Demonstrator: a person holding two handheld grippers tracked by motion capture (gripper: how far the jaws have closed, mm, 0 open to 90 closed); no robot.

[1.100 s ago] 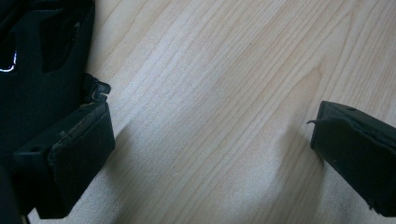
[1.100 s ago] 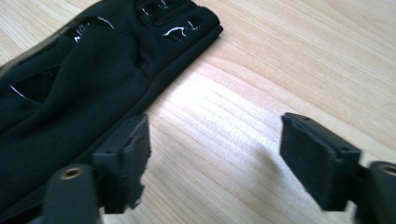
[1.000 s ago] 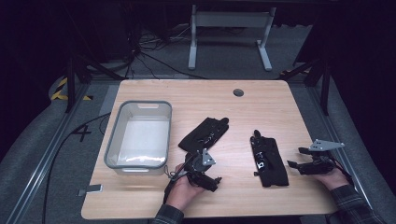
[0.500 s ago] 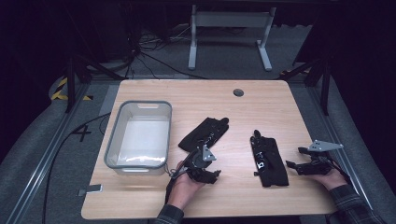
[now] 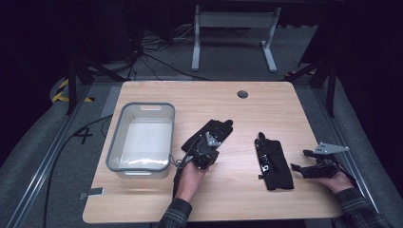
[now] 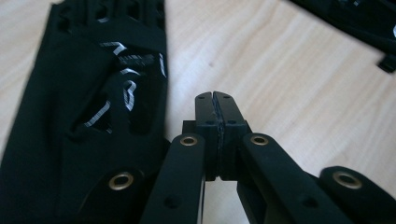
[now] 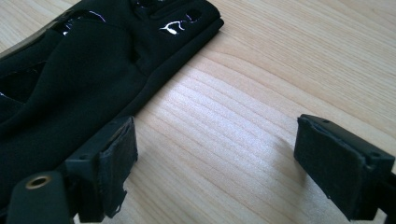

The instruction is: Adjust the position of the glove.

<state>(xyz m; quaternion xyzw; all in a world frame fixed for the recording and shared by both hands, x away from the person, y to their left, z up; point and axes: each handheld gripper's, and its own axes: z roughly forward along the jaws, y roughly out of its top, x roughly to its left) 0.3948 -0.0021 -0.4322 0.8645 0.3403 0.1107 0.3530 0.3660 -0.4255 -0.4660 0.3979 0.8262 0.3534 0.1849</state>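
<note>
Step in hand: judged to be picking up the left glove, probably for the plastic bin farther off on the left gripper's outer side.
Left gripper state: the left gripper has just been closing its jaws. The pads are now pressed together, and no glove fabric is visible between them.
Left glove position: flat on the wooden table, partly under the gripper body in the high view. In the left gripper view the left glove lies just beside the closed tips, on their left.
Left glove axis: the long axis runs ahead of the gripper, slanting to its right. The finger end appears to point away from the person and the cuff end toward the hand.
Right gripper state: the right gripper has its jaws spread wide over bare wood, holding nothing. It rests near the table's right edge.
Right glove position: the right glove touches or nearly touches the left pad in the right gripper view. Its long axis runs crosswise ahead of the right gripper's jaws.
Procedure: open the left jaws, shift the tips left over the glove's edge, lower one pad to the table and close on a fold of fabric.
Check: confirm that fabric sits between the pads before lifting.
Risk: thin, limp cloth can slip out of a shallow pinch.
</note>
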